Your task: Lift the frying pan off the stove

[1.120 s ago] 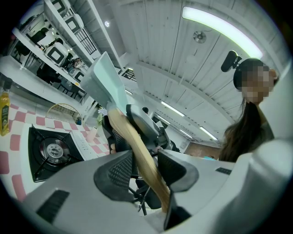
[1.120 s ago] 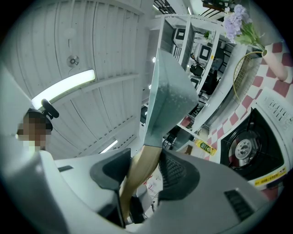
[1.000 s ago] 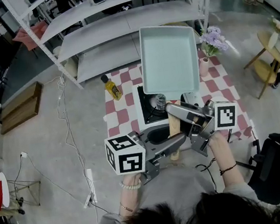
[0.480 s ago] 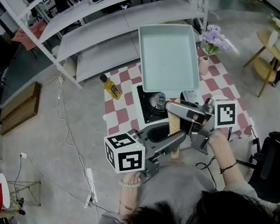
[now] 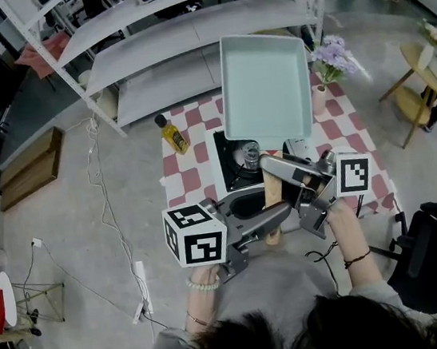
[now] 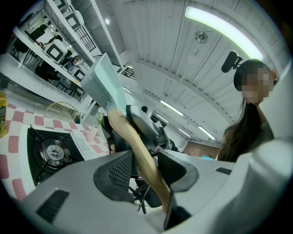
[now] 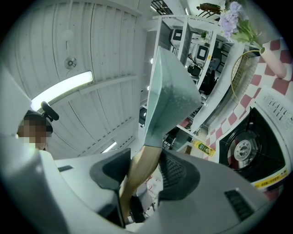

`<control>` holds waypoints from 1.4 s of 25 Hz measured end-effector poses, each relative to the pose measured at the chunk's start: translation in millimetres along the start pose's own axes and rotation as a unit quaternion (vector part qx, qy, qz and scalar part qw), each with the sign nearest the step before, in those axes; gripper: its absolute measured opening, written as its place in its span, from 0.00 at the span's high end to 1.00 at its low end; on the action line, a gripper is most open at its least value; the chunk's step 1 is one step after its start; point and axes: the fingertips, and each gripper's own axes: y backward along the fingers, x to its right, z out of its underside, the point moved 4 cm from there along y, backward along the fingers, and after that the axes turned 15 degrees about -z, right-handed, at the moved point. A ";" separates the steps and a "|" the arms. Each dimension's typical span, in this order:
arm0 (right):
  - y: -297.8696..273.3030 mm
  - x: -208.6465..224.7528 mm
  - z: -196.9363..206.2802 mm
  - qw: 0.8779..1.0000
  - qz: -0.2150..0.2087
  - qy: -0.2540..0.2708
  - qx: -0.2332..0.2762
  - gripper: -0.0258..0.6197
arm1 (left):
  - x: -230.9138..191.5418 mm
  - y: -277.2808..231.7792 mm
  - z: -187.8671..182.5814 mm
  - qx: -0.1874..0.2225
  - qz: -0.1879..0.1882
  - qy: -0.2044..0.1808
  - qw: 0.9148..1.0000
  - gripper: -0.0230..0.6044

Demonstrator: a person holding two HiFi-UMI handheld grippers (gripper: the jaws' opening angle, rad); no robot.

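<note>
A square pale-green frying pan (image 5: 264, 86) with a wooden handle (image 5: 272, 202) hangs in the air above the black gas stove (image 5: 237, 171), tilted up toward me. My left gripper (image 5: 275, 220) is shut on the handle's lower part. My right gripper (image 5: 280, 174) is shut on the handle higher up, nearer the pan. In the left gripper view the handle (image 6: 137, 151) runs between the ribbed pads up to the pan (image 6: 107, 84). The right gripper view shows its pads pressed on the handle (image 7: 142, 167) just below the pan (image 7: 171, 100).
The stove stands on a red-and-white checked table (image 5: 193, 179), its burner (image 6: 54, 151) bare. A yellow oil bottle (image 5: 173, 135) is at the table's left, a vase of purple flowers (image 5: 330, 63) at its right. White shelves (image 5: 183, 37) rise behind; a black chair (image 5: 424, 262) stands at the right.
The pan and both grippers have drifted very slightly to the right and away from me. Both grips on the handle are the same.
</note>
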 end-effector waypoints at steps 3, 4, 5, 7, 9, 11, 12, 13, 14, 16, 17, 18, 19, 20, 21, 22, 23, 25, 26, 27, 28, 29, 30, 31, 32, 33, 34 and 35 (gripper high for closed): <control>-1.4 2.5 -1.3 1.000 0.001 -0.001 0.002 0.64 | -3.0 0.0 -1.4 -0.001 0.002 0.001 1.000 0.68; -1.3 3.4 -1.7 1.000 0.001 -0.002 0.003 0.64 | -3.8 -0.5 -1.7 -0.001 0.003 0.001 1.000 0.68; -1.1 4.2 -2.2 1.000 0.001 -0.002 0.003 0.64 | -4.5 -1.2 -2.1 -0.002 0.003 0.002 1.000 0.68; -0.5 6.0 -3.3 1.000 0.002 -0.002 0.004 0.64 | -6.0 -2.5 -2.8 -0.004 0.004 0.001 1.000 0.68; -0.7 8.1 -4.0 1.000 0.003 -0.001 0.004 0.64 | -8.0 -3.1 -3.4 -0.006 0.005 0.000 1.000 0.68; -1.6 10.4 -4.7 1.000 0.003 0.000 0.004 0.64 | -10.6 -3.3 -4.2 -0.006 0.007 0.000 1.000 0.68; -2.1 11.3 -5.4 1.000 0.003 0.001 0.005 0.64 | -11.8 -3.5 -4.8 -0.007 0.008 0.000 1.000 0.68; -2.7 12.0 -6.3 1.000 0.002 0.001 0.005 0.64 | -12.9 -3.7 -5.6 -0.007 0.008 -0.001 1.000 0.68; -3.3 12.7 -7.2 1.000 0.001 0.002 0.006 0.64 | -13.9 -3.9 -6.6 -0.008 0.008 -0.001 1.000 0.68; -4.9 14.4 -9.1 1.000 -0.002 0.001 0.010 0.64 | -16.3 -3.9 -8.9 -0.008 0.010 0.001 1.000 0.68; -5.6 15.8 -10.0 1.000 -0.003 0.001 0.012 0.64 | -17.7 -3.8 -9.9 -0.008 0.011 0.002 1.000 0.68; -6.2 17.3 -10.6 1.000 -0.005 0.000 0.014 0.64 | -19.3 -3.8 -10.8 -0.008 0.012 0.002 1.000 0.68; -6.3 19.0 -10.9 1.000 -0.006 -0.002 0.016 0.64 | -21.0 -3.9 -11.3 -0.009 0.013 0.002 1.000 0.68; -6.1 20.7 -11.1 1.000 -0.005 -0.003 0.018 0.64 | -22.4 -4.1 -11.5 -0.010 0.013 0.003 1.000 0.68; -5.7 22.2 -11.2 1.000 -0.004 -0.004 0.018 0.64 | -23.7 -4.4 -11.5 -0.011 0.013 0.004 1.000 0.68; -5.4 23.4 -11.3 1.000 -0.004 -0.005 0.018 0.64 | -24.7 -4.8 -11.5 -0.011 0.013 0.005 1.000 0.68; -5.2 24.5 -11.4 1.000 -0.003 -0.004 0.017 0.64 | -25.7 -5.2 -11.5 -0.012 0.013 0.005 1.000 0.68; -4.6 26.3 -11.5 1.000 -0.003 -0.004 0.018 0.64 | -27.4 -6.1 -11.1 -0.014 0.013 0.007 1.000 0.68; -4.3 26.9 -11.5 1.000 -0.003 -0.004 0.018 0.64 | -27.8 -6.6 -10.9 -0.015 0.013 0.007 1.000 0.68; -3.9 27.3 -11.4 1.000 -0.002 -0.005 0.019 0.64 | -27.9 -7.0 -10.7 -0.016 0.013 0.007 1.000 0.68; -3.7 27.4 -11.4 1.000 -0.001 -0.004 0.019 0.64 | -27.9 -7.3 -10.6 -0.017 0.014 0.007 1.000 0.68; -3.6 27.3 -11.5 1.000 0.000 -0.004 0.018 0.64 | -27.8 -7.6 -10.5 -0.018 0.014 0.007 1.000 0.68; -3.7 27.3 -11.6 1.000 0.000 -0.003 0.018 0.64 | -27.8 -8.0 -10.6 -0.018 0.014 0.007 1.000 0.68; -3.7 27.4 -11.8 1.000 -0.001 -0.003 0.018 0.64 | -28.0 -8.3 -10.7 -0.018 0.014 0.007 1.000 0.68; -3.6 27.9 -12.0 1.000 0.000 -0.003 0.018 0.64 | -28.4 -8.6 -10.8 -0.018 0.015 0.007 1.000 0.68; -3.4 28.4 -12.2 1.000 0.000 -0.003 0.019 0.64 | -28.9 -8.9 -10.9 -0.019 0.015 0.007 1.000 0.68; -3.1 29.0 -12.4 1.000 0.000 -0.004 0.020 0.64 | -29.4 -9.1 -10.9 -0.019 0.015 0.007 1.000 0.68; -2.9 29.6 -12.6 1.000 0.000 -0.004 0.021 0.64 | -30.0 -9.4 -10.9 -0.020 0.015 0.006 1.000 0.68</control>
